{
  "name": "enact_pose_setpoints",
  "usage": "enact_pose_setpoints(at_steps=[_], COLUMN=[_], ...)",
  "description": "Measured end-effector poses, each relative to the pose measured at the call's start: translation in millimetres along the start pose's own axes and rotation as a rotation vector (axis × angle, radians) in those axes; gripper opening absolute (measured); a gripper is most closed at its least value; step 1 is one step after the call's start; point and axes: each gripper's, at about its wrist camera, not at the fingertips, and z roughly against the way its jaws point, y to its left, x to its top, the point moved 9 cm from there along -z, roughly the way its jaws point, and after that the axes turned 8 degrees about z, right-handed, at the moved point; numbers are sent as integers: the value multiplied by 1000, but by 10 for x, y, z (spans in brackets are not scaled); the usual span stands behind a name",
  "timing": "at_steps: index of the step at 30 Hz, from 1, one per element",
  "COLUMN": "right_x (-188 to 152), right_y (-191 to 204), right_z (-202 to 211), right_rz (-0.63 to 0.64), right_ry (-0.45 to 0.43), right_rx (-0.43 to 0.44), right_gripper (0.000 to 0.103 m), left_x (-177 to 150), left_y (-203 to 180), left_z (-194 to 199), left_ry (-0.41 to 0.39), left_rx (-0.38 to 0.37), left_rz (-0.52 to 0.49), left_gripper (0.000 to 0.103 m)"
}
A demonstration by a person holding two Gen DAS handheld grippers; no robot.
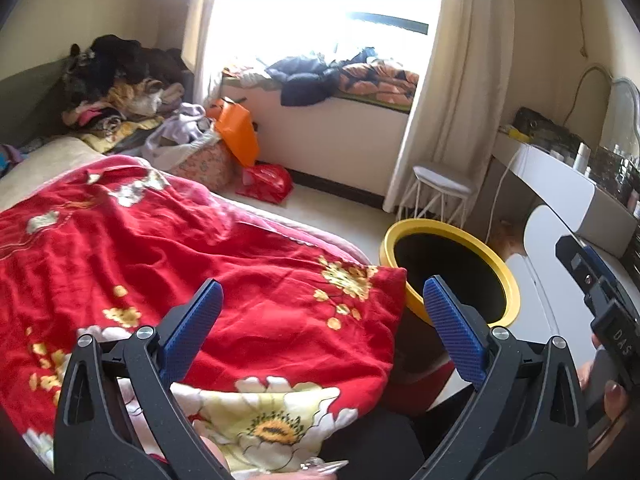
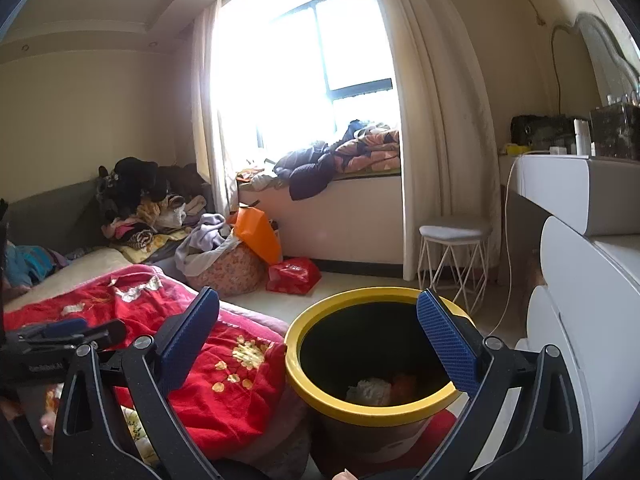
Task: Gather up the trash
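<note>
**Both grippers are empty, and the bin already has trash in it**

The left gripper [image 1: 320, 300] has its blue jaws spread wide, and nothing is between them. The right gripper [image 2: 320, 320] is spread wide too, and it holds nothing.

The round bin with the yellow rim and dark inside [image 2: 372, 404] stands on the floor, touching the edge of the bed. The right gripper looks right over its open top. From the left wrist view the same bin sits off to the right, past the corner of the red flowery blanket [image 1: 160, 248].

Down in the bin there is a crumpled white wad [image 2: 370, 390] and a small orange-red scrap [image 2: 404, 384] beside it. So I think some trash has just gone in, and the hands are free for the next piece.

I cannot see any loose trash on the blanket. By the window, well away from the bin, there is a red plastic bag [image 2: 294, 276] on the floor, an orange paper bag [image 2: 258, 234] and a flowery cloth basket full of clothes [image 2: 224, 268]. I cannot tell if the bags are trash.

Next, the hands need to find another piece, close the jaws on it, and carry it over the bin.
</note>
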Motion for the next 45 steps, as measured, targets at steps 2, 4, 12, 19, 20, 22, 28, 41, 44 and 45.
enact_pose_setpoints(at_steps=[2, 4, 12, 19, 20, 22, 28, 41, 44, 45], right_x=[-12, -11, -1, 15, 11, 4, 3, 1, 1, 3], right_y=[39, 74, 157, 122, 102, 103, 41, 23, 21, 20], right_z=[33, 66, 106, 66, 71, 74, 67, 63, 62, 62], right_rz=[13, 34, 74, 60, 58, 52, 34, 31, 31, 31], right_ry=[-5, -16, -32, -25, -25, -23, -19, -18, -18, -18], right_rx=[-6, -8, -4, -13, -13, -15, -22, -23, -22, -23], right_gripper=[97, 97, 97, 97, 97, 97, 97, 97, 97, 97], left_x=[6, 10, -2, -12, -14, -14, -29, -33, -35, -37], left_y=[43, 79, 81, 60, 60, 60, 44, 41, 39, 38], left_z=[56, 88, 126, 133, 134, 134, 149, 151, 150, 152], left_ry=[-16, -21, -35, -39, -38, -38, -38, -38, -36, -37], left_rx=[5, 6, 7, 4, 4, 7, 6, 8, 7, 9], left_rz=[10, 18, 9, 4, 4, 3, 5, 3, 3, 2], left_gripper=[92, 92, 92, 92, 92, 92, 92, 92, 92, 92])
